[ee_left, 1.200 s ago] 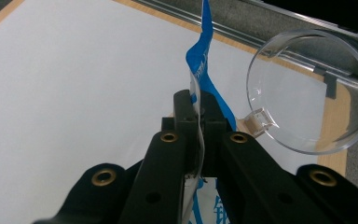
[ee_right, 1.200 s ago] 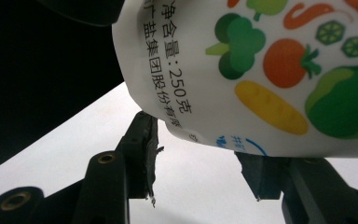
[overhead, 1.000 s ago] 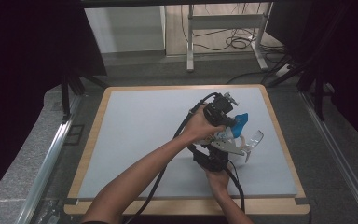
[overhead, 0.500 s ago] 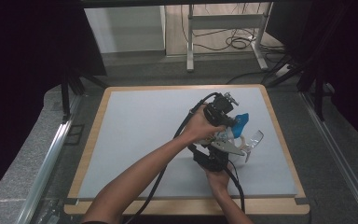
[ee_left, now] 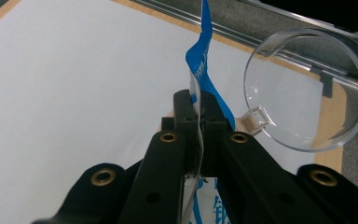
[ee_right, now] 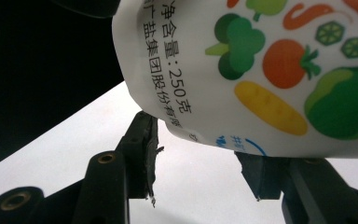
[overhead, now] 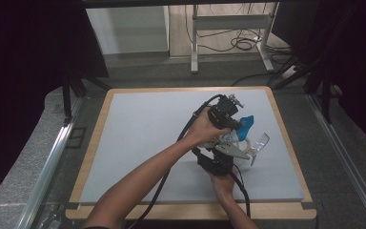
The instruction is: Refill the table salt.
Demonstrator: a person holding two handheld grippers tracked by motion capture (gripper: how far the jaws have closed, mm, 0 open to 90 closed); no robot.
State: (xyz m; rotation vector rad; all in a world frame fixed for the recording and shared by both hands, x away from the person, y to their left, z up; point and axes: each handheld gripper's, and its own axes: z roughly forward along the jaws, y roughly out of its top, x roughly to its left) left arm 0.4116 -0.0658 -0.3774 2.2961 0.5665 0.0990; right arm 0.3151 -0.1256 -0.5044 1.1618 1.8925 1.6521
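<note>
The printed pouch point(ee_right: 261, 70), white with vegetable pictures and a blue top edge, was held above the grey mat point(overhead: 138, 138), just beside a clear plastic measuring cup point(ee_left: 307, 88). The left gripper point(ee_left: 198, 116) was clamped on the pouch's blue top edge, jaws pressed together with the film between them. The right gripper point(ee_right: 198, 154) had its jaws standing apart beneath the pouch's rounded bottom; whether they touched it could not be told from the right gripper view. The cup's footing on the mat was unclear from the high view, possibly tilted.

Risks noted: thin film could slip from the left jaws under the pouch's weight. A tilted or nudged cup could roll. Contents could be spilled beside the cup if the pouch opening were misaligned.
</note>
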